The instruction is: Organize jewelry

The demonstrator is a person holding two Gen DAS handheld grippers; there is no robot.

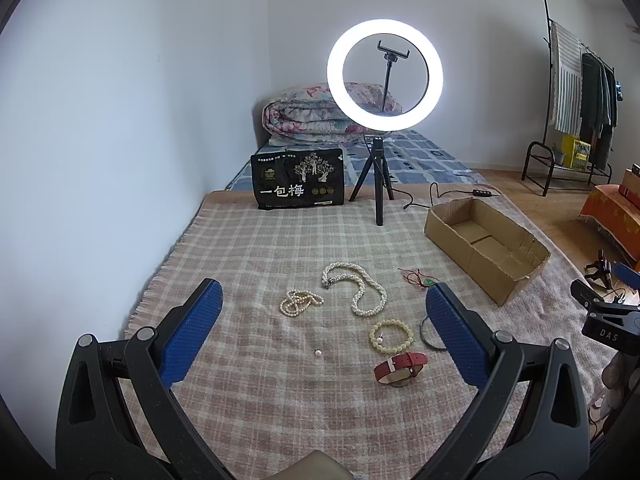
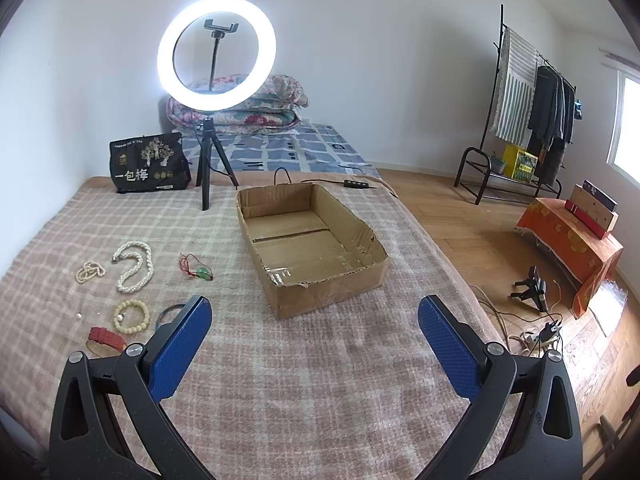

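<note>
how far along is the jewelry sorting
Done: nothing yet; the box is empty. In hand: nothing; the left gripper and right gripper are both open and hold nothing. Left: everything on the blanket, including the thick pearl necklace, small pearl strand, bead bracelet, red watch, red cord pendant, dark bangle and loose pearl.

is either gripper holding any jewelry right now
No. The left gripper and right gripper are both open and empty; the jewelry lies on the blanket.

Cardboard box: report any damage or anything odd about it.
The cardboard box has a ragged, torn near rim and no top flaps; it holds nothing. A loose pearl lies alone on the blanket, apart from the strands.
</note>
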